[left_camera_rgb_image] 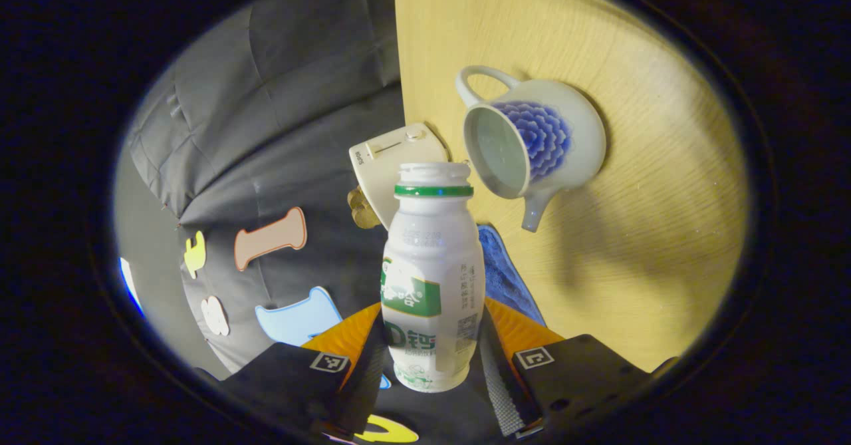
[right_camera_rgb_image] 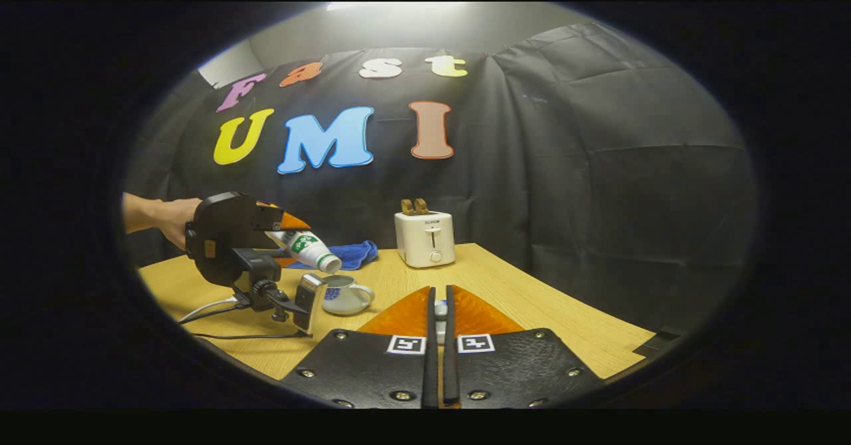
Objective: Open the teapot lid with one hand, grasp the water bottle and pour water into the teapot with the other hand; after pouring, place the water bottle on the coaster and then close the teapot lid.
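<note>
The white water bottle [left_camera_rgb_image: 432,279] with a green neck ring has no cap, and my left gripper [left_camera_rgb_image: 435,318] is shut on its body. In the right gripper view the bottle [right_camera_rgb_image: 307,248] tilts mouth-down just above the teapot [right_camera_rgb_image: 342,295], held by the left gripper [right_camera_rgb_image: 282,229] and a hand. The teapot [left_camera_rgb_image: 532,142] is white with a blue flower, lid off and opening bare, standing on the wooden table [left_camera_rgb_image: 665,232]. My right gripper [right_camera_rgb_image: 439,293] is held above the table, to the right of the teapot, shut on a small white piece, the teapot lid [right_camera_rgb_image: 440,310], mostly hidden between the fingers.
A white toaster [right_camera_rgb_image: 425,239] with toast in it stands at the back of the table by the black wall. A blue cloth [right_camera_rgb_image: 352,253] lies behind the teapot. Cables [right_camera_rgb_image: 213,308] trail from the left gripper across the table's left part.
</note>
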Demonstrator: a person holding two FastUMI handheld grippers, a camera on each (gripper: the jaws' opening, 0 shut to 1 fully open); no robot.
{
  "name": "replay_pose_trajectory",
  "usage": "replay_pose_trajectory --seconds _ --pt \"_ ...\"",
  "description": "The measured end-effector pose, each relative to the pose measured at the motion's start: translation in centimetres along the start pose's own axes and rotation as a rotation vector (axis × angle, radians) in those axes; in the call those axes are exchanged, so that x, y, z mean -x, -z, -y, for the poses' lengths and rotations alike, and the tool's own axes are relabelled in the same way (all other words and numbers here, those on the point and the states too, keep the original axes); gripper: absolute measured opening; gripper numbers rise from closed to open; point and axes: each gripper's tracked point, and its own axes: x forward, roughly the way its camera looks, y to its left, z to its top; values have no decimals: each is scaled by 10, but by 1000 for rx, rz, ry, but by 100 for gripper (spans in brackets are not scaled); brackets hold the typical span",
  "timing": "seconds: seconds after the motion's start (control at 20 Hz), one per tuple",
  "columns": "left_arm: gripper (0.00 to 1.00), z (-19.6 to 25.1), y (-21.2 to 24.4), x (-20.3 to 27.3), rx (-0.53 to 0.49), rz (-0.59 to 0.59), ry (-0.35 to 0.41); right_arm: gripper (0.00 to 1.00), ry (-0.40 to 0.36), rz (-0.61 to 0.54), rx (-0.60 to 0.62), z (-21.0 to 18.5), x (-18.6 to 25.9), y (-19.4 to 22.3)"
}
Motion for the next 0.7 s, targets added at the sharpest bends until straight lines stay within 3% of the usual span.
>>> replay_pose_trajectory --seconds 0.15,0.2,0.25,0.3,0.35,0.4,0.7 --pt "82 6 -3 3 92 24 12 3 -15 -11 -21 -6 -4 1" --pt "75 10 -3 3 124 30 22 3 -20 -17 -22 -8 -5 3" --pt "83 12 -4 3 156 37 27 3 -22 -18 -16 -10 -5 2" --pt "82 16 -3 3 183 42 37 0 -26 -17 -10 -11 -5 1" --pt "82 15 -4 4 216 51 26 4 -32 -14 -8 -14 -6 -1" --pt "76 13 -3 4 260 62 13 4 -39 -10 -7 -17 -6 -3" --pt "76 16 7 14 532 95 -15 3 -88 -23 26 -35 -16 -4"
